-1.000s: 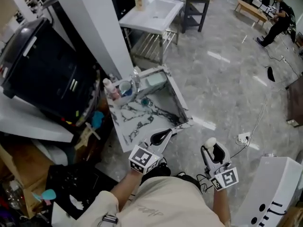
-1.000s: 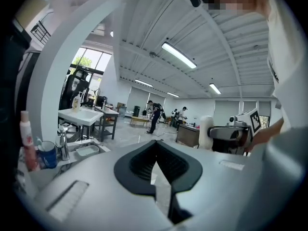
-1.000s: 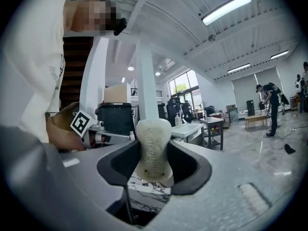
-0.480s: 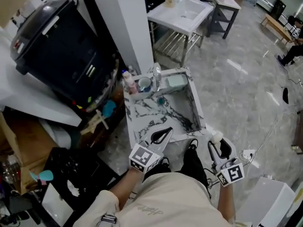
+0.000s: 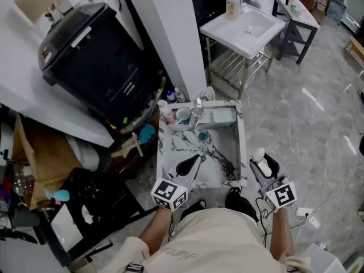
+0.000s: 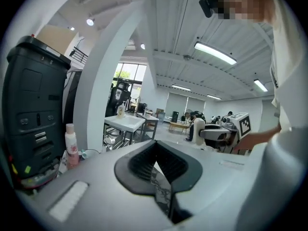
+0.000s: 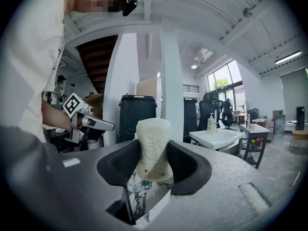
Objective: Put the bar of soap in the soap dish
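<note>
A cream bar of soap [image 5: 259, 154] stands upright between the jaws of my right gripper [image 5: 263, 162], which is shut on it just off the near right corner of the marbled sink unit [image 5: 177, 148]. In the right gripper view the soap [image 7: 153, 146] fills the gap of that gripper [image 7: 153, 154]. The pale green soap dish [image 5: 223, 116] rests at the unit's far right corner. My left gripper [image 5: 190, 165] hovers over the unit's near edge, shut with nothing in it; its pads [image 6: 139, 159] meet in a narrow V.
A pink bottle [image 5: 166, 111], a cup [image 5: 182, 115] and a faucet [image 5: 198, 108] line the unit's far edge. A large black bin [image 5: 96, 61] and a white pillar [image 5: 170, 33] stand behind it. A white washbasin on a stand [image 5: 247, 24] is farther back right.
The head view has swung, so the marbled unit now lies straight ahead between the grippers. Both grippers keep their pose; the right one has held the soap throughout.
</note>
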A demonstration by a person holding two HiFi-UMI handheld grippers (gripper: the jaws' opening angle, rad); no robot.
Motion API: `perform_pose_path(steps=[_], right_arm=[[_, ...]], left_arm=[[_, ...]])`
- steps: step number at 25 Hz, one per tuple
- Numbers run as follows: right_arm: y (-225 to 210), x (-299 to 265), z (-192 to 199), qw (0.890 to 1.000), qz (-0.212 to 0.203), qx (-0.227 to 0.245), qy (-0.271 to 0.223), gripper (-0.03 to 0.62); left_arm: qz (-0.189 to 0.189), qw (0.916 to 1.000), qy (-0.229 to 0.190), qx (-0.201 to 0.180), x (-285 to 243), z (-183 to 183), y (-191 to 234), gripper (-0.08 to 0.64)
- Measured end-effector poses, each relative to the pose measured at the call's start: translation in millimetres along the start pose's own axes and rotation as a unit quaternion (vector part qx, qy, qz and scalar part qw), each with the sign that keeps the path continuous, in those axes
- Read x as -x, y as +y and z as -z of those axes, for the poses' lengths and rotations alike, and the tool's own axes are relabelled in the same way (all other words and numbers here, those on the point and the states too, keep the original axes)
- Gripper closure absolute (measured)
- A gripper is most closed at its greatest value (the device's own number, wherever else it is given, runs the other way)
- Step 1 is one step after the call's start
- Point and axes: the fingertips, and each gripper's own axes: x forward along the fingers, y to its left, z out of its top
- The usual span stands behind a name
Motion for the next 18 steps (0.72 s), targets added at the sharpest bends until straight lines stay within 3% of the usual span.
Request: perform_pose_path(steps=[4, 9, 13, 18], right_arm=[[-29.5, -23.8, 8.8, 0.997, -0.062, 0.051, 0.024, 0.405], [-64.1, -68.1, 28.3, 0.983, -0.127, 0.115, 0.06, 0.405], [-80.7, -114.9, 48.3, 0.967, -0.177, 0.155, 0.096, 0.405], [-88.6, -167.1, 72.5, 0.936, -0.212, 0.232, 0.158, 0.405]], left_arm=[[-0.027, 0.9995, -0.016, 0.001, -24.8, -20.4, -13.5, 0.541], [-0.081, 0.9966, -0.012, 0.013, -38.2, -19.1, -18.5, 0.541], [-0.113, 0.9931, 0.007, 0.032, -38.3, -0.1, -23.2, 0.541], [-0.129, 0.9907, 0.008, 0.042, -35.7, 5.7, -17.9, 0.541]])
